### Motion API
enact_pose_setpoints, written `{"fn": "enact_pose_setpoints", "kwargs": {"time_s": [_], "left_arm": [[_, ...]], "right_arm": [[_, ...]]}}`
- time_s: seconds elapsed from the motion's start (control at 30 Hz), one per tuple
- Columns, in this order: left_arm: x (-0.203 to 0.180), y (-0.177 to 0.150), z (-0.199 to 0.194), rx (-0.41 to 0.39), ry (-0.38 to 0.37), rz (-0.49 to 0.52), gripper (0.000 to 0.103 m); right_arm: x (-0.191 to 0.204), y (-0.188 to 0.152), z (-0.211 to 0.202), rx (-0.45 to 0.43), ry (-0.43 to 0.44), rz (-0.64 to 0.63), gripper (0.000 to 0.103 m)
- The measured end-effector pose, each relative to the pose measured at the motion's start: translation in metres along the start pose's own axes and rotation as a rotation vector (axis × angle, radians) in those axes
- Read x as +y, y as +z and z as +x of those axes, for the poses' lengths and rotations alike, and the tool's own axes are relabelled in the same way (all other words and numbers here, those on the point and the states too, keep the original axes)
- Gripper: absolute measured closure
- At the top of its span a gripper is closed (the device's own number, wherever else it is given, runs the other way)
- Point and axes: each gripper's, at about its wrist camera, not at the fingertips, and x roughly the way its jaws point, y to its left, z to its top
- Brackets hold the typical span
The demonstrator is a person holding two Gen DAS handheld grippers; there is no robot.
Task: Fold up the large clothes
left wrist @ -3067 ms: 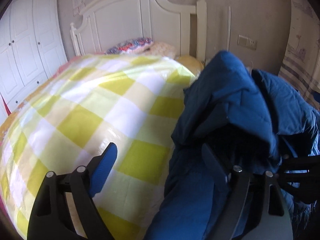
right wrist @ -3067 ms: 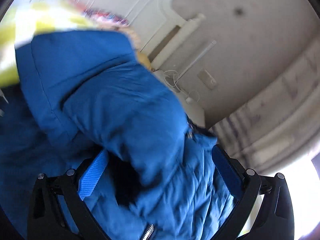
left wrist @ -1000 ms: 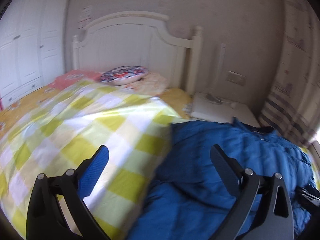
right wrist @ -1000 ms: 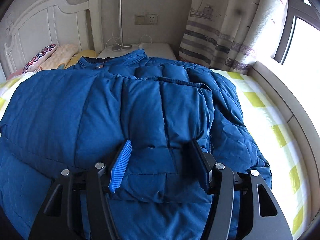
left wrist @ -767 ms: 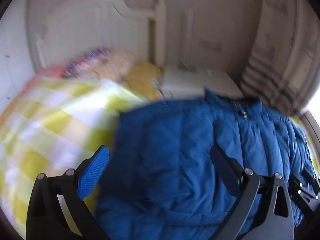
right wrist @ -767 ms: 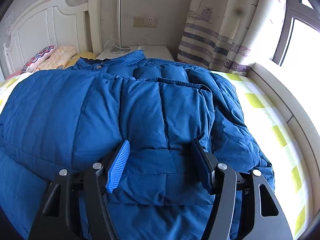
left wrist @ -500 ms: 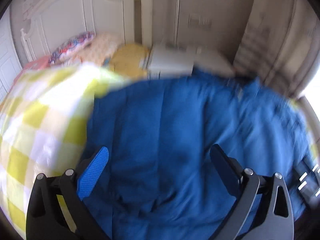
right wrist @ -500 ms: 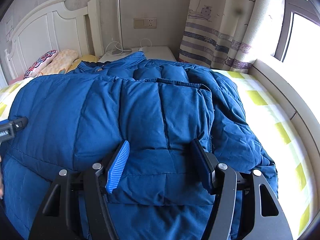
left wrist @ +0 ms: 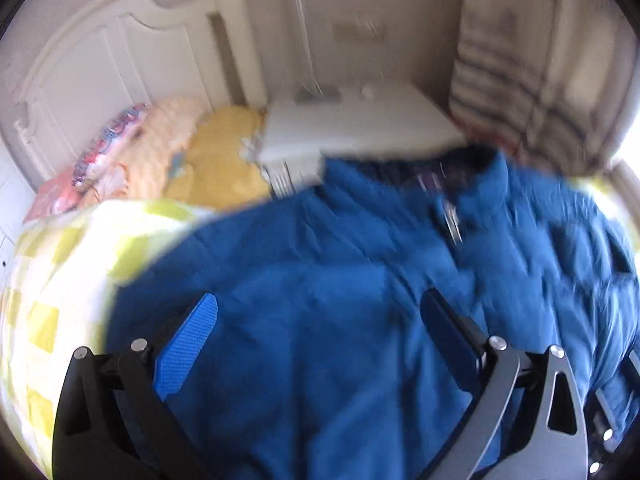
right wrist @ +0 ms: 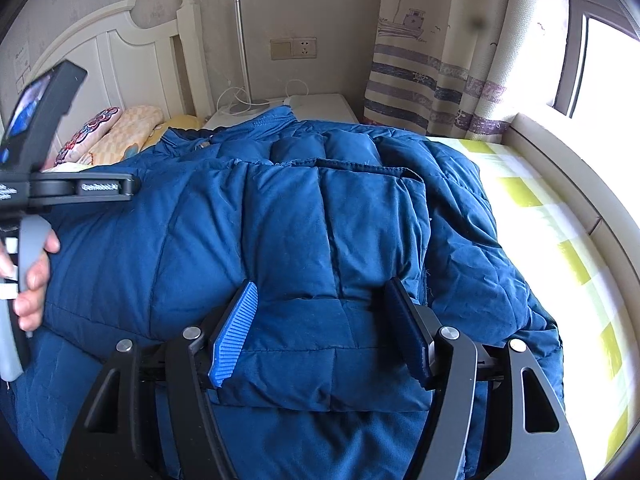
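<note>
The blue down jacket [right wrist: 280, 248] lies spread on the checked bed [right wrist: 560, 240], one panel already laid over its middle, so I judge the fold begun with more left. The right hand-held gripper [right wrist: 320, 336] is opening around that panel's near edge. The left hand-held gripper [left wrist: 320, 332], empty and spread wide, has swung from the quilt side over the jacket.
</note>
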Motion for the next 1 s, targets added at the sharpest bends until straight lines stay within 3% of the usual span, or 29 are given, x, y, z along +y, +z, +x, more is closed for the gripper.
{"fn": "enact_pose_setpoints", "kwargs": {"time_s": [0.07,0.17,0.27,0.4,0.47,0.6,0.8,1.0], "left_arm": [[0.029,0.007,0.004,-0.004,0.031,-0.093,0.003],[0.063,0.003,0.042,0.143,-0.030,-0.193,0.002],[0.062,-0.005,0.043,0.102,-0.045,-0.093,0.002],[0.061,-0.026,-0.003,0.024,-0.081,-0.152,0.003],[0.052,-0.047,-0.024,-0.003,-0.094,-0.118,0.003],[0.041,-0.084,-0.023,0.067,-0.029,-0.034,0.002],[0.048,-0.110,-0.044,0.048,-0.017,-0.047,0.002],[0.046,-0.129,-0.037,0.037,-0.029,-0.040,0.002]], "right_arm": [[0.001,0.000,0.000,0.000,-0.001,-0.004,0.037],[0.001,0.000,0.000,0.001,0.001,-0.004,0.037],[0.003,0.000,0.000,0.000,0.001,-0.009,0.036],[0.004,0.000,0.001,0.001,0.000,-0.009,0.036],[0.003,0.000,0.001,0.001,0.002,-0.008,0.036],[0.004,0.000,0.001,0.001,0.002,-0.008,0.035],[0.005,0.000,0.001,-0.001,0.006,-0.012,0.032],[0.011,-0.001,0.002,0.003,-0.011,-0.040,0.028]]}}
